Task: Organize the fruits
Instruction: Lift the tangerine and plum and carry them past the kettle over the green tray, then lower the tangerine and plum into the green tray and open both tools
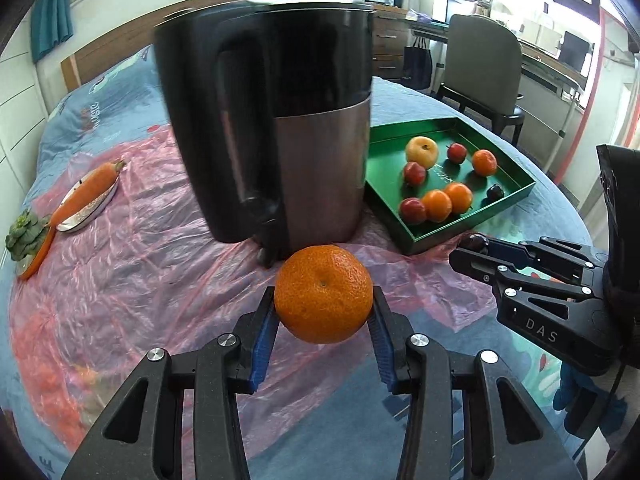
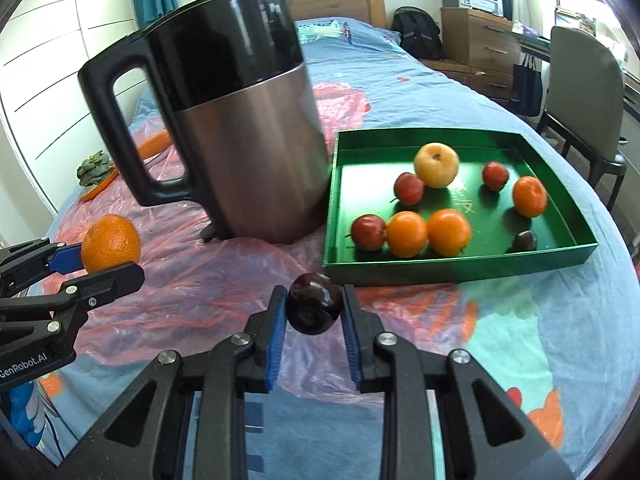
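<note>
Carrying fruit to the green tray (image 2: 456,268) is the step in hand: the left gripper (image 1: 323,312) is clamped on an orange (image 1: 323,294), its pads pressed against both sides, and the right gripper (image 2: 313,312) is closed tight on a dark plum (image 2: 314,308). Both fruits hang above the pink plastic sheet (image 2: 224,276), short of the tray's near wall, the plum nearer it and the orange further left, in front of the kettle (image 2: 240,136) standing just left of the tray. Oranges, red plums and a yellow apple (image 2: 436,165) already lie inside. Next, each gripper likely needs to clear the tray's wall, find a bare patch, lower and release.
</note>
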Available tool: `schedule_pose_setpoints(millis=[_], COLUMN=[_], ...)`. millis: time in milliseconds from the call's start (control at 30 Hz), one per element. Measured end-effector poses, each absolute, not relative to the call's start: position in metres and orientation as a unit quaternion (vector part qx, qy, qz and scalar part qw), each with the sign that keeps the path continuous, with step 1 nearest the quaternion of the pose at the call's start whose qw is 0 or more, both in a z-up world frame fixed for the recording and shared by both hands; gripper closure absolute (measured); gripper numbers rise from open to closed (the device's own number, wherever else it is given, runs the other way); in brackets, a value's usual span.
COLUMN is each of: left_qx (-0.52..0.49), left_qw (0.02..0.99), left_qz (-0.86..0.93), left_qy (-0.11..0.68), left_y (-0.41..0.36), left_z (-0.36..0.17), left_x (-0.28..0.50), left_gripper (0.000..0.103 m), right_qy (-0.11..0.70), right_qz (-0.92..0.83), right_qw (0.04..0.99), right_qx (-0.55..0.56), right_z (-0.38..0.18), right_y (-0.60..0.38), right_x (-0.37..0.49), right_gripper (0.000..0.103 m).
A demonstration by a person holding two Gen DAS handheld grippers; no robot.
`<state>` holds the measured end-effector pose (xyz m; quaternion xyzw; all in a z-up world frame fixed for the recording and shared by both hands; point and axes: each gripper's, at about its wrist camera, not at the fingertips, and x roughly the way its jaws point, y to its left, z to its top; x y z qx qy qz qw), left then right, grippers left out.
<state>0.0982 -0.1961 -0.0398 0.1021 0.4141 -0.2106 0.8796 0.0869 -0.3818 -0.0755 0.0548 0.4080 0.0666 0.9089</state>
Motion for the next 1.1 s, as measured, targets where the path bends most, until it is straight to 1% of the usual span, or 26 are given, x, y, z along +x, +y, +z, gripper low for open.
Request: schedule_pose_setpoints(millis=[300, 567, 867, 1100], left_qx=[0.118, 0.123, 0.113, 0.149], left_qw=[0.872, 0.868, 0.863, 0.852], left_qz=[-0.257, -0.265, -0.281, -0.302], left_qy=[0.400, 0.402, 0.405, 0.400], left_y=[-0.273, -0.328, -0.373, -0.400], left_z=[-0.034, -0.051, -0.071, -0.086], left_x=[0.120, 0.163, 0.210, 0.221], left_gripper=[0.065, 0.065, 0.065, 0.065], right_qy=[0.384, 0.373, 0.390, 0.402], right_qz=[0.016, -0.010, -0.029, -0.032], right_qw=[0.921, 0.926, 0.920, 0.915], right_qx=[0.062, 0.063, 0.023, 0.017], right_z=[-0.071, -0.081, -0.103, -0.120], right_y=[-0.445, -0.485, -0.510, -0.524], right_x=[0.107, 0.146, 0.177, 0.181], right_gripper=[0.082, 0.082, 0.082, 0.082])
